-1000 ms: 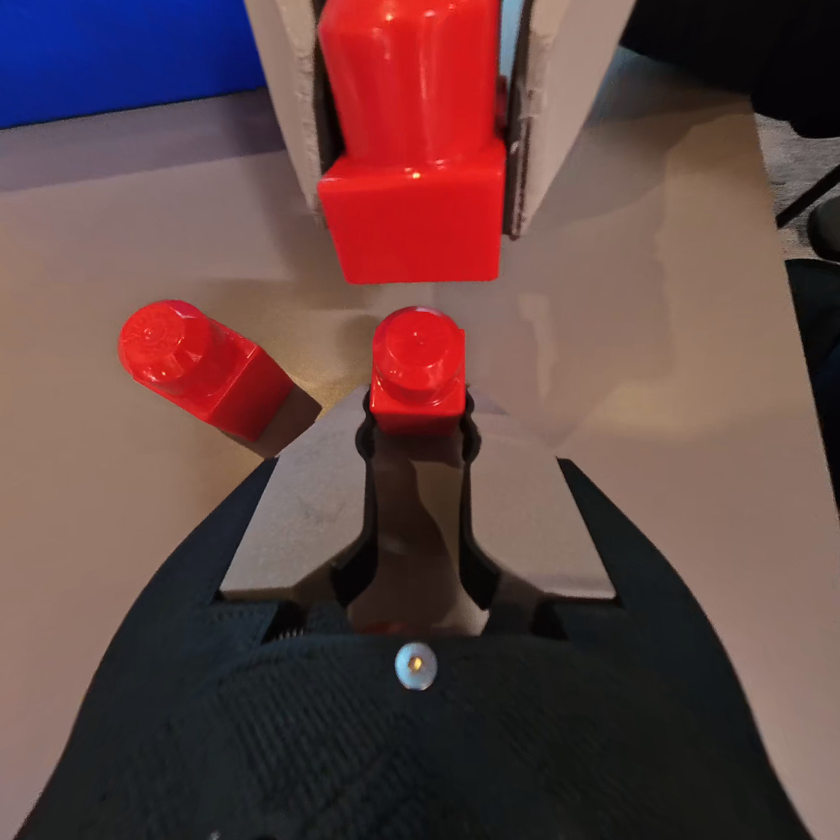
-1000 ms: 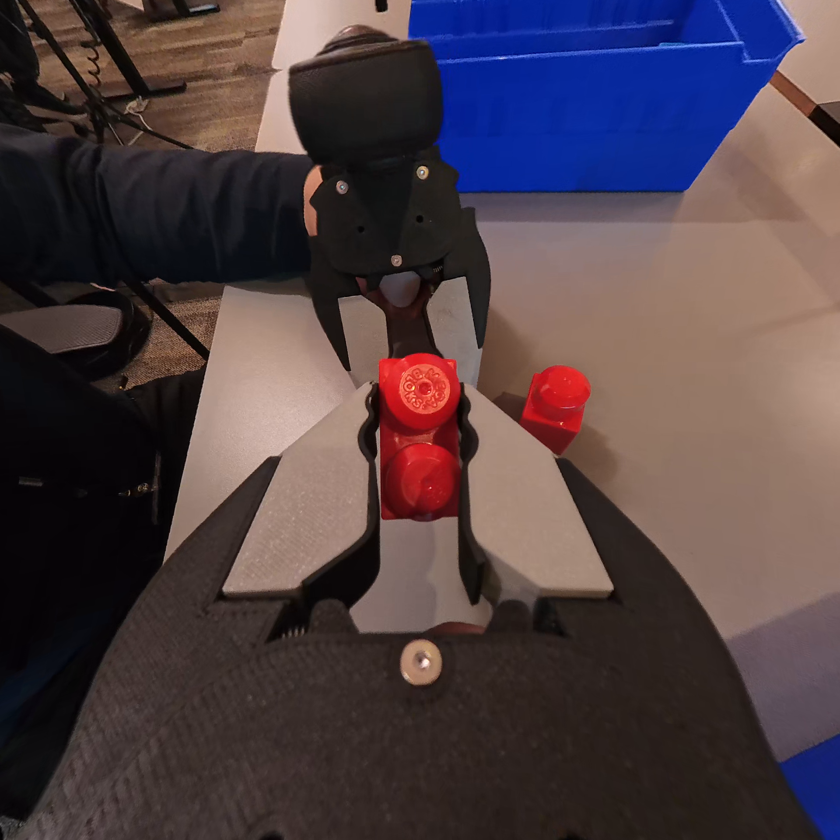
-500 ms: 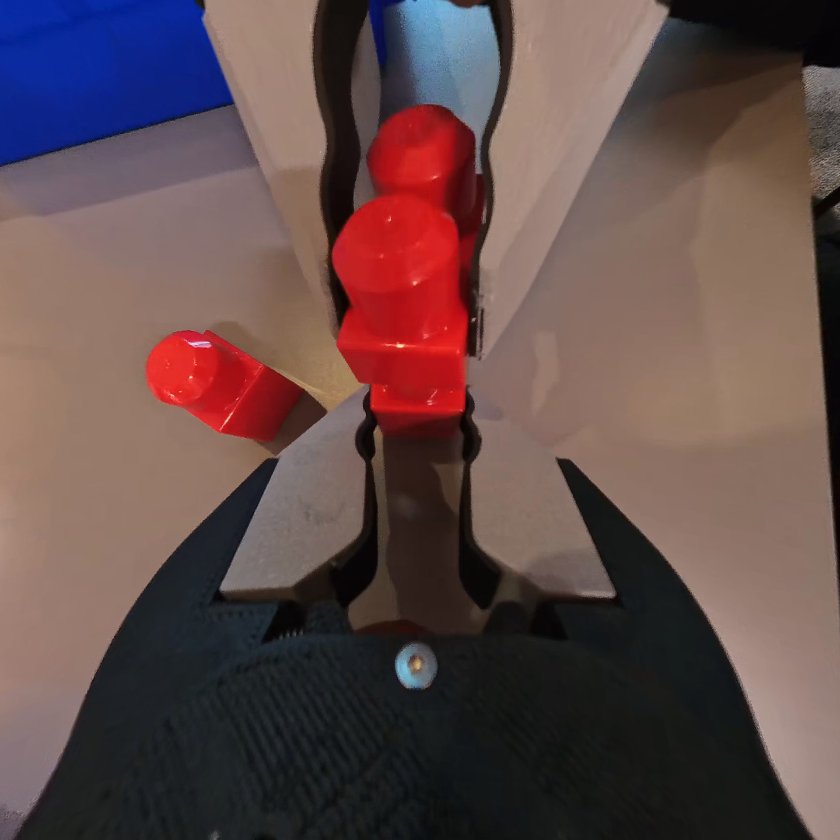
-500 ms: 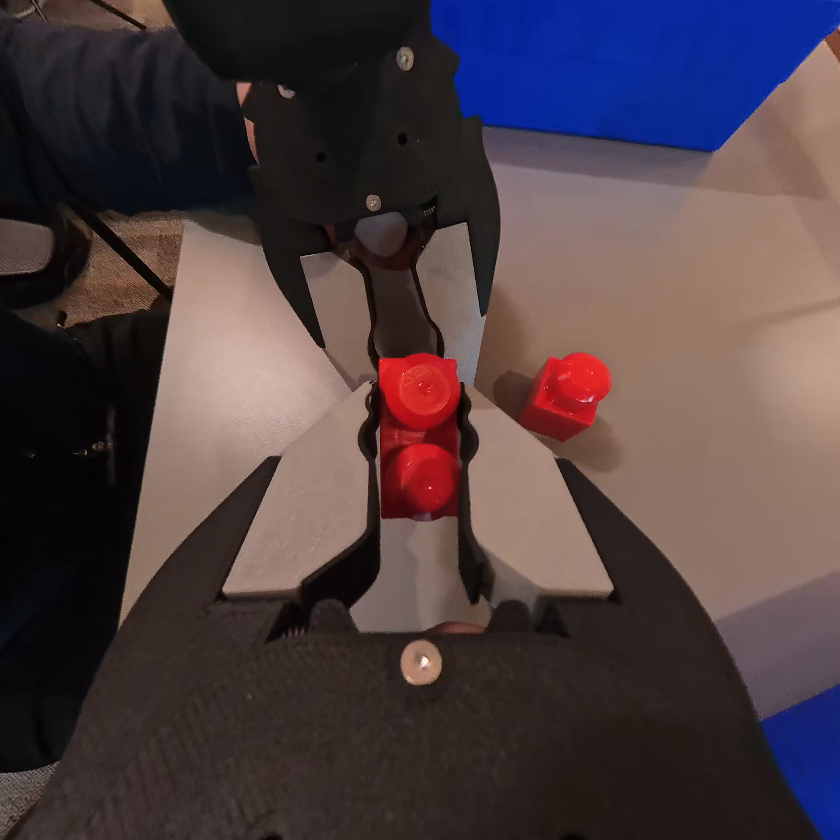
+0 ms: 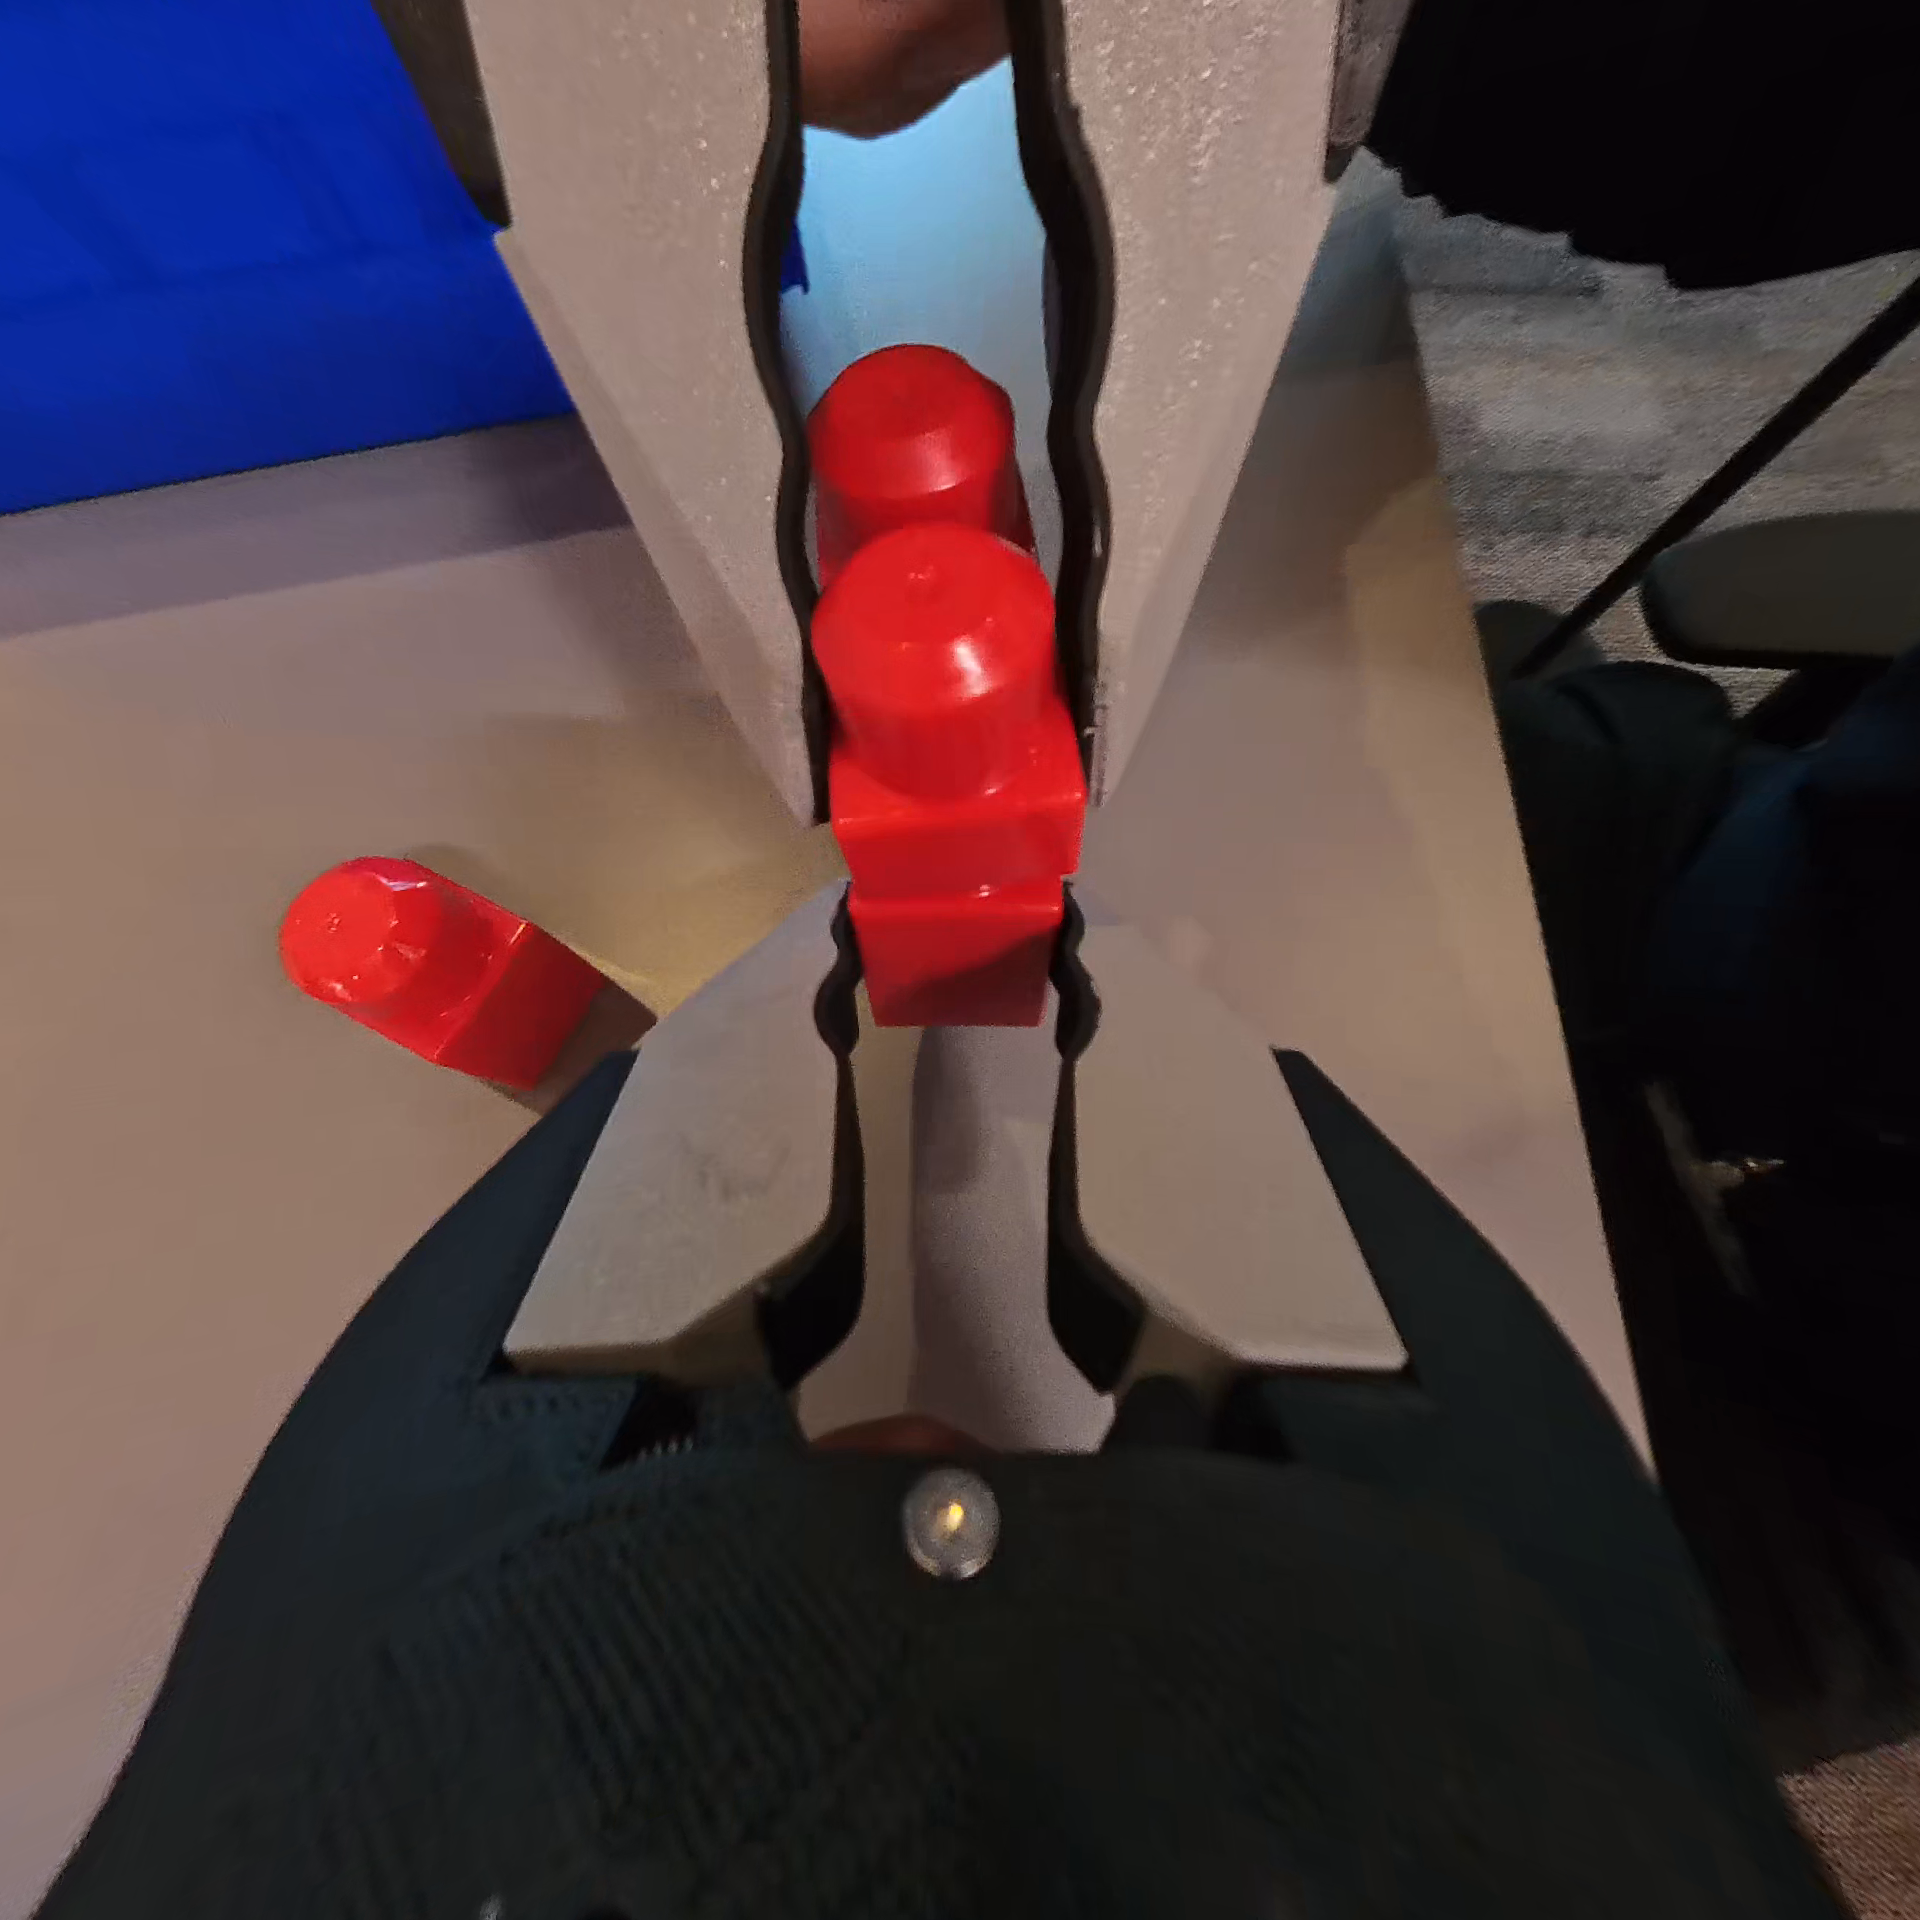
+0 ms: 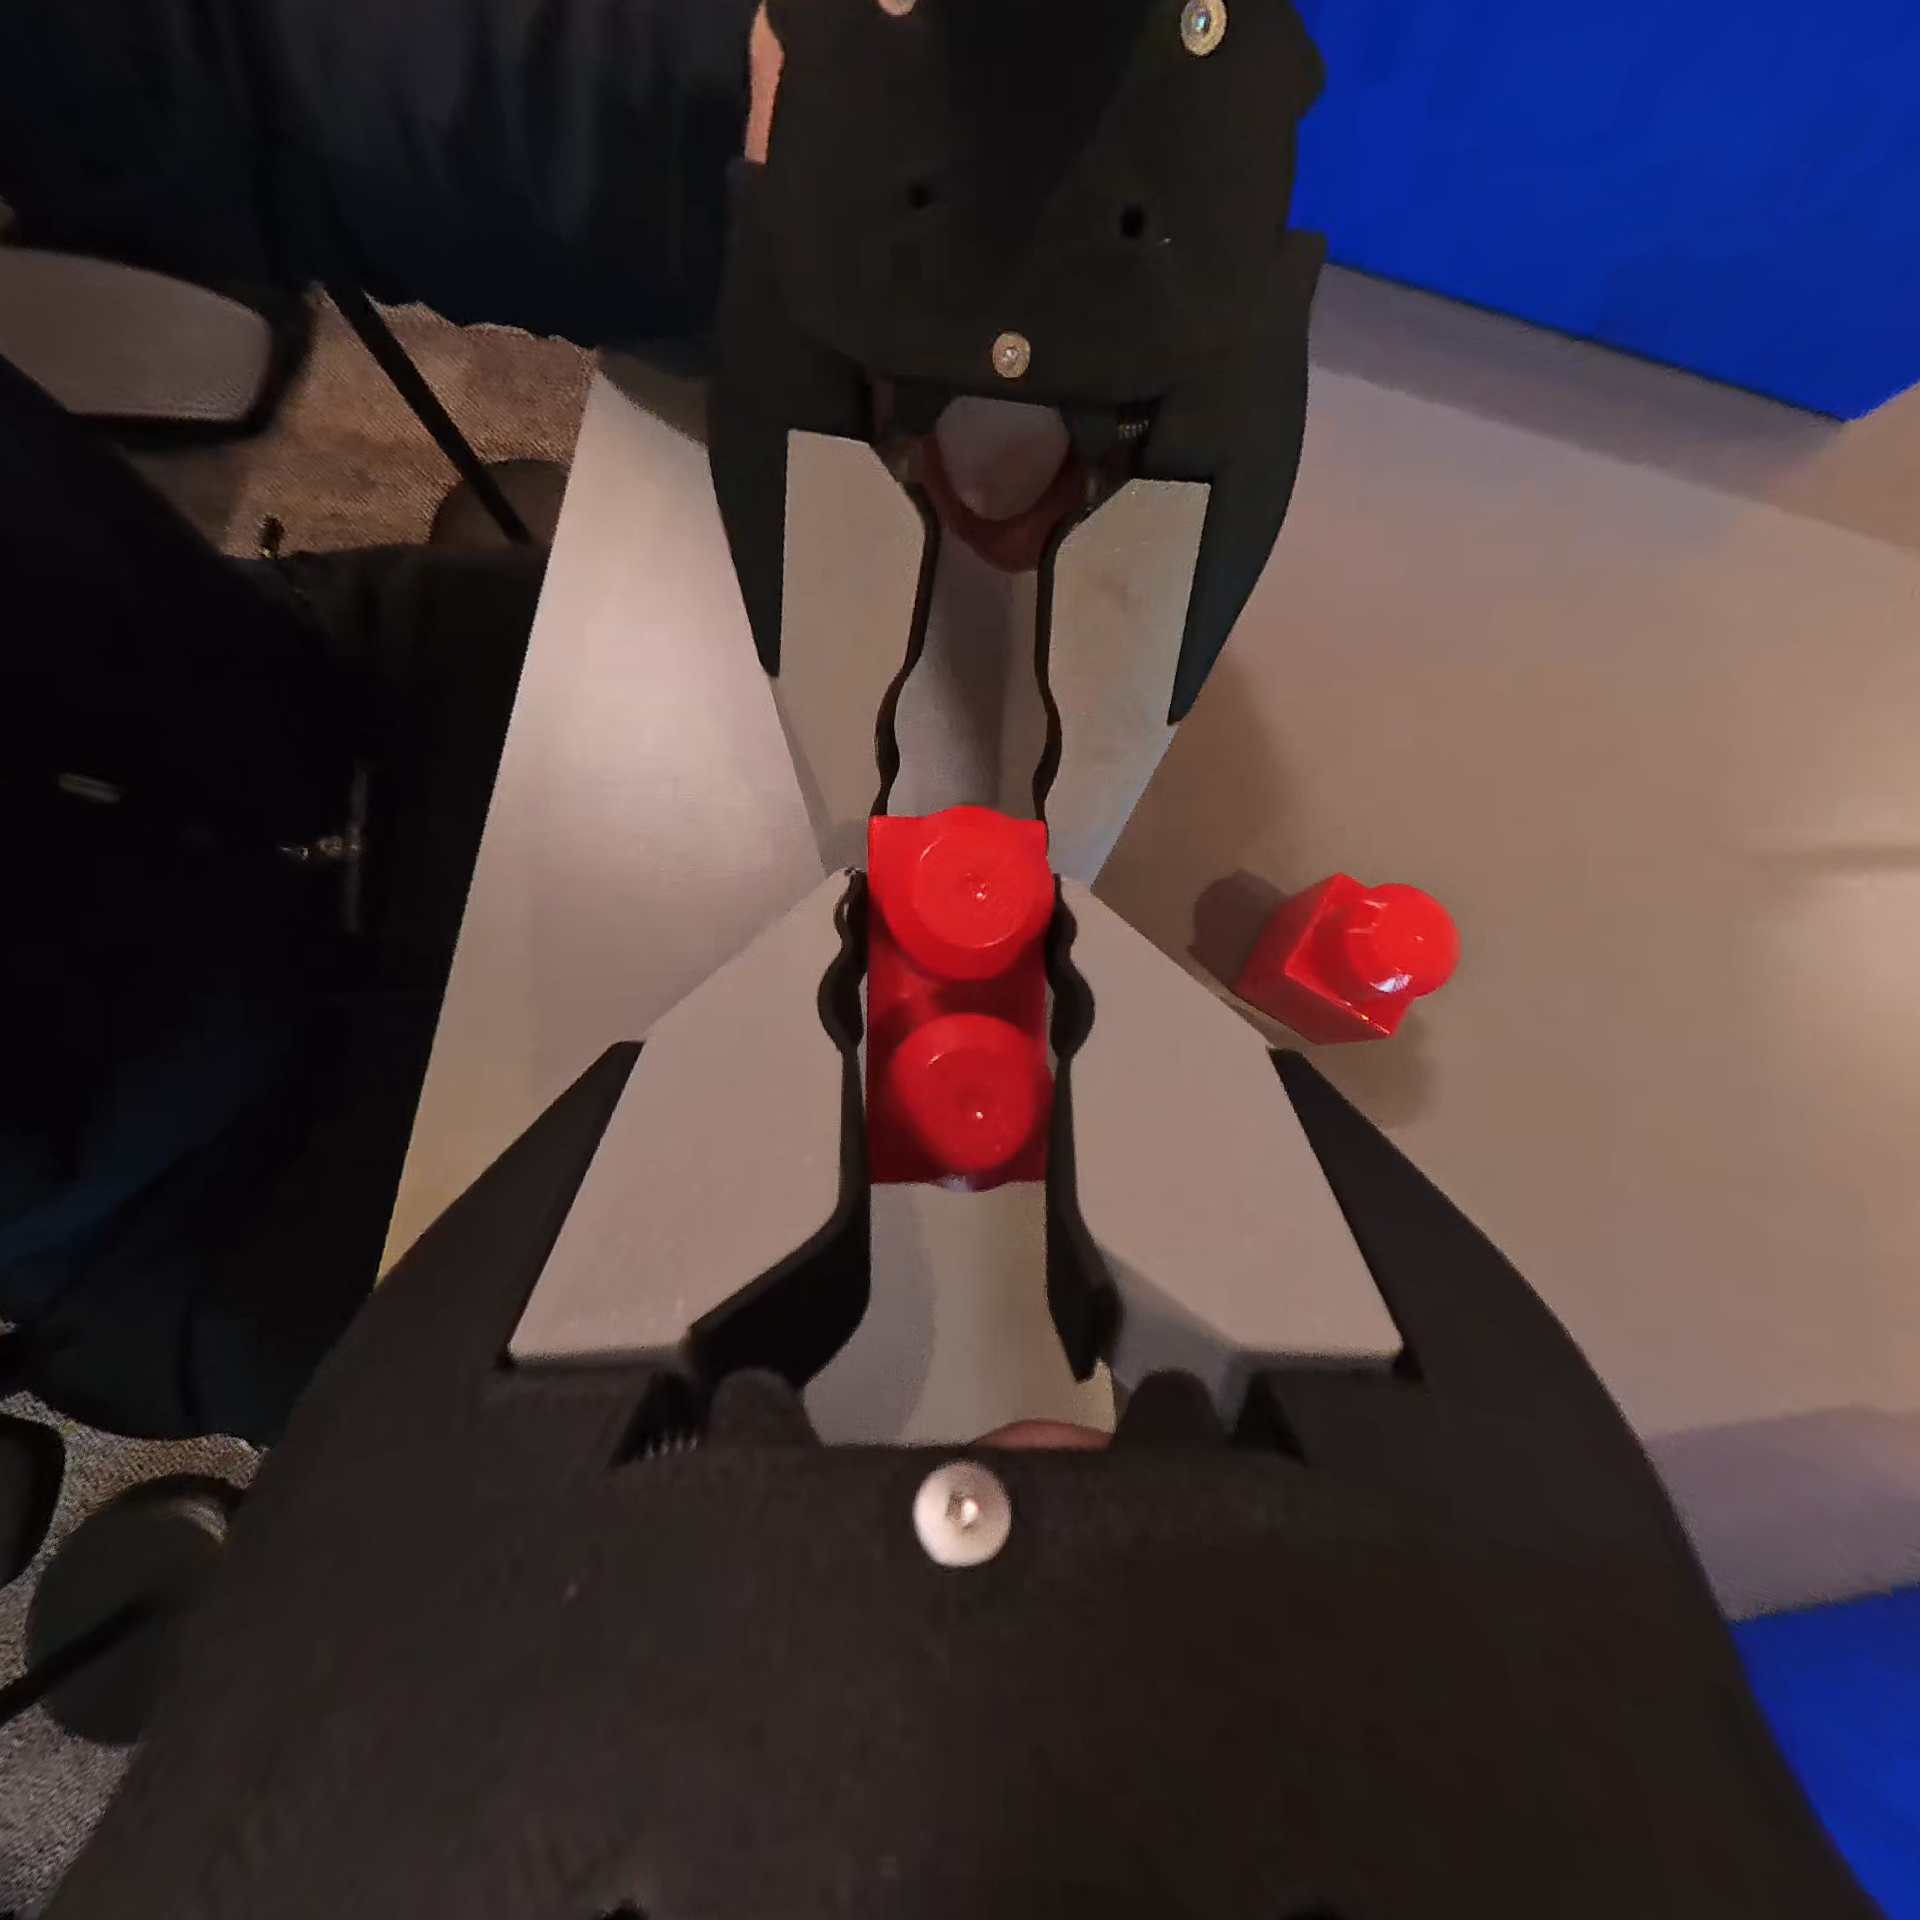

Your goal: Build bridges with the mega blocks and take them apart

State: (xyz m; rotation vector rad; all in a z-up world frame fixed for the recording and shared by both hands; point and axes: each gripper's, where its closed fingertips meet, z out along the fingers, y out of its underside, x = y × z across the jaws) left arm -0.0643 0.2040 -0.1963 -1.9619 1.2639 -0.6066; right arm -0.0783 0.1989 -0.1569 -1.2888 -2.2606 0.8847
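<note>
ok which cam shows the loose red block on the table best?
Right wrist view: the loose red block sits clear of the grippers, its stud and two faces sharp. Left wrist view shows the same block stretched by the wide lens, its base partly behind that gripper's finger.

Office-like room: grey table [image 6: 1558, 675], carpet [image 6: 436, 416], blue bin [image 5: 208, 260].

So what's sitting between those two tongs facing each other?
Two red blocks: the right tongs hold a two-stud block atop the left tongs' single block; both views show it.
</note>
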